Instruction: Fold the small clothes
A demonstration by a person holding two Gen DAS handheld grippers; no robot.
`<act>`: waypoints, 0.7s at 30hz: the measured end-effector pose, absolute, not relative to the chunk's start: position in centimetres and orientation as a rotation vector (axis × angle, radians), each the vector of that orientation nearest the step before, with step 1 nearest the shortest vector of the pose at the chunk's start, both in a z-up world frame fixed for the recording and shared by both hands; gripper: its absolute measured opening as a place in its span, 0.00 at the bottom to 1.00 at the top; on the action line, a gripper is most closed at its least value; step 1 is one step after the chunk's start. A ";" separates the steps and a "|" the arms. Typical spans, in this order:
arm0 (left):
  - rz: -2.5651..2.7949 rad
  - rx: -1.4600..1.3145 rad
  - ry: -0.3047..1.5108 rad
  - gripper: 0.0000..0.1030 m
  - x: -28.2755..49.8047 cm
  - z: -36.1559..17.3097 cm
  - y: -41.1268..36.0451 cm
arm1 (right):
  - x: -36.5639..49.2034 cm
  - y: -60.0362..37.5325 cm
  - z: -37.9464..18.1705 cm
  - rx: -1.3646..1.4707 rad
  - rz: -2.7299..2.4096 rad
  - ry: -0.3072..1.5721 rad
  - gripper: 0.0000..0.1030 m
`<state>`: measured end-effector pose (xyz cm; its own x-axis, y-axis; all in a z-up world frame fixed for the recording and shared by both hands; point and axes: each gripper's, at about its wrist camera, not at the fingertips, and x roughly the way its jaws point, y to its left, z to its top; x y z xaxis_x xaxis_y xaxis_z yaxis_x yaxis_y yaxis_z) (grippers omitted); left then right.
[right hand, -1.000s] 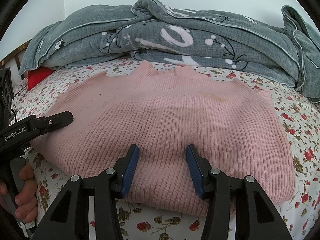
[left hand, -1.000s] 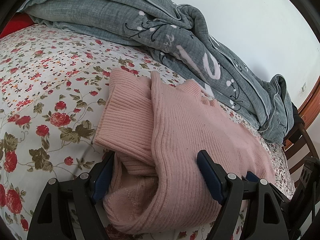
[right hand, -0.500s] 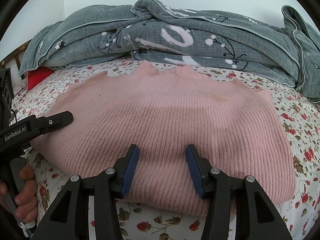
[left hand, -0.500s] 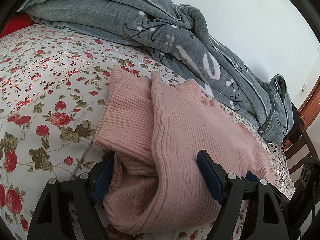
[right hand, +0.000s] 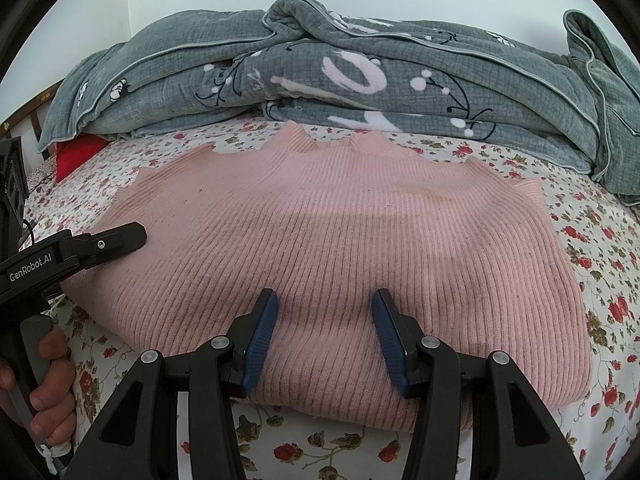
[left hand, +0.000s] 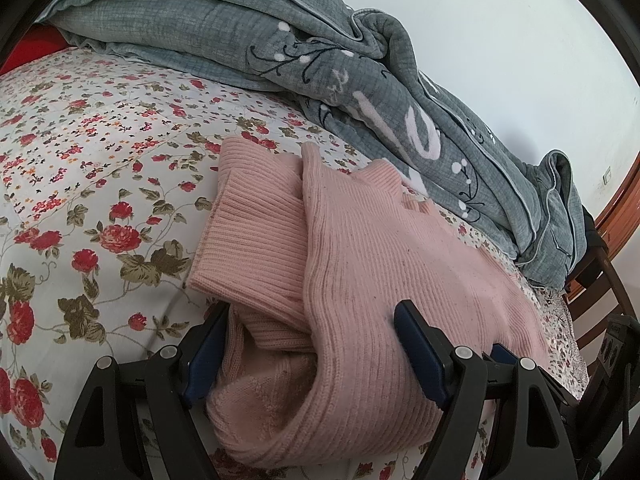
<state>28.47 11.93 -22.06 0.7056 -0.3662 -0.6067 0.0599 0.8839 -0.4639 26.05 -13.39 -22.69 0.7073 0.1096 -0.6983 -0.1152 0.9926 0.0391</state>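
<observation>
**Kid:** Where was the sweater (right hand: 332,240)?

**Helper:** It lay flat on the flowery bed (right hand: 600,248), folded, with its long side going across from left to right. A grey blanket (right hand: 320,76) was piled behind it, by the wall.

**Kid:** Where were the grippers?

**Helper:** Both sat at the near edge. The right gripper (right hand: 323,334) was by the middle of that edge. The left gripper (left hand: 310,354) was at the left end, where the folded layers bunched up.

**Kid:** Were they pinching it?

**Helper:** The left one was spread wide, with the thick end of the sweater sitting between its fingers. I could not tell if the pads pressed on it. The right one was about half open, its fingers resting on the top. It held nothing.

**Kid:** Which one was closer to the loose part?

**Helper:** The left one. The sleeve cuff (left hand: 256,240) stuck out just ahead of it, so I think that end needed tidying next.
</observation>
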 end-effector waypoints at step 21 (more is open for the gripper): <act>-0.254 -0.446 0.761 0.76 28.5 -22.0 12.1 | 26.1 -13.0 -22.8 -0.030 0.116 0.777 0.49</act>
<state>28.53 12.12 -21.96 0.7001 -0.3775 -0.6060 0.0613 0.8774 -0.4758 26.07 -13.01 -22.83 0.7067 0.0938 -0.7013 -0.1157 0.9932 0.0163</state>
